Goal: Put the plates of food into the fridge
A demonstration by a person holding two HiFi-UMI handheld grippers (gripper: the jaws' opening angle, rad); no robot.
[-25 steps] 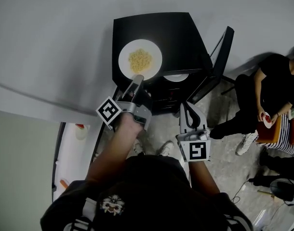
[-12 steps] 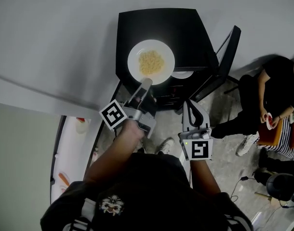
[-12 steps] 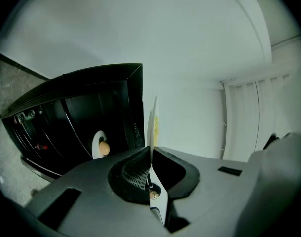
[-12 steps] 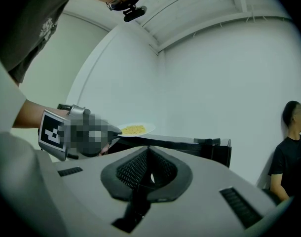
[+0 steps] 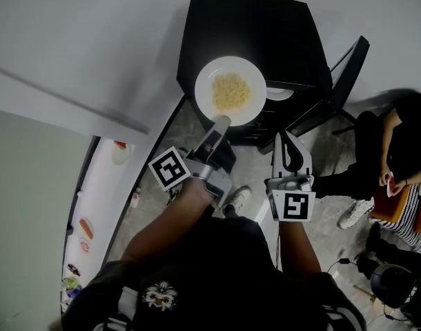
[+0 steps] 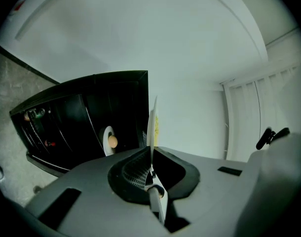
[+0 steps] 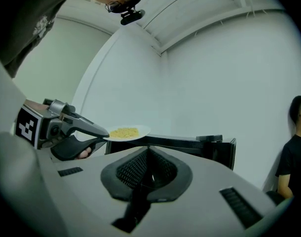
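A second on, more of the open fridge [image 5: 100, 192] has slid into the head view at far left, its white shelf showing a red-capped bottle [image 5: 118, 152]. The plate [image 5: 230, 100] of yellow noodles [image 5: 230, 92] sat squarely over the top of the black cabinet [image 5: 252, 26] a second ago. It now hangs past the cabinet's front left corner, partly over the grey floor [image 5: 176, 126], drawn that way by the left claw [image 5: 221, 122]. The right claw [image 5: 287, 141] has barely shifted. The seated person [image 5: 404, 150] has drifted towards the right edge of the view.

The fridge lies well to the left of the plate, with bare floor between them. The left claw is clamped on the plate's near rim. Its own view shows that rim edge-on, pinched between the two jaws, with the rest of the plate reaching away from the tips and the noodles lying beyond them. From the right gripper view the plate sits about level, a little above the cabinet's top.

Under that top, on a lower shelf, stands a second plate [image 5: 278, 94] with a small round egg-coloured piece on it, well clear of both claws. A black panel [image 5: 341, 74] juts out at the cabinet's right side.

The right claw hangs just right of the left one, its jaws pressed together on nothing, and it is apart from the plate.
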